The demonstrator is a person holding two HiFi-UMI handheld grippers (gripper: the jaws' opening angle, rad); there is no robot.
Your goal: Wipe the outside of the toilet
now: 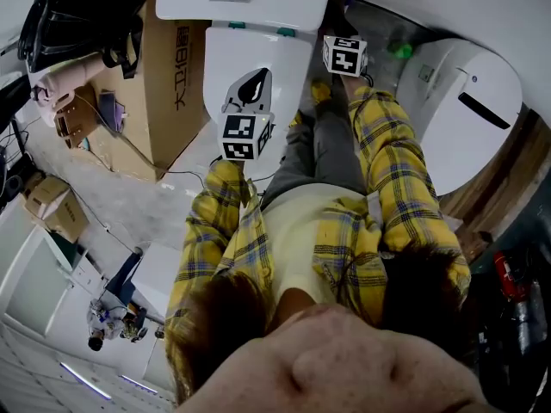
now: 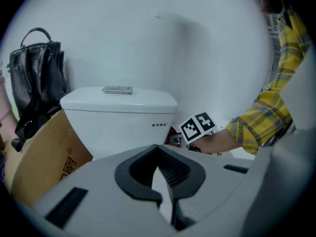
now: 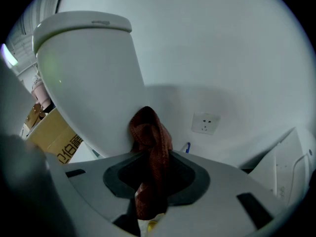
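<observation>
The white toilet point(image 1: 258, 54) stands against the wall with its lid down and its tank point(image 2: 118, 115) behind. My left gripper point(image 1: 256, 77) hovers over the lid, its jaws together with nothing between them, and it faces the tank point(image 2: 159, 149). My right gripper point(image 1: 344, 56) is lower, on the toilet's right side, and only its marker cube shows in the head view. It is shut point(image 3: 148, 154) on a reddish-brown cloth point(image 3: 149, 132). The bunched end of the cloth touches the toilet's curved white side point(image 3: 89, 83).
A cardboard box point(image 1: 176, 67) stands close on the toilet's left with a black bag point(image 1: 82, 11) on it. Another white fixture point(image 1: 465, 110) sits to the right. A wall socket point(image 3: 205, 124) is behind the toilet. A person point(image 1: 112, 317) is at the lower left.
</observation>
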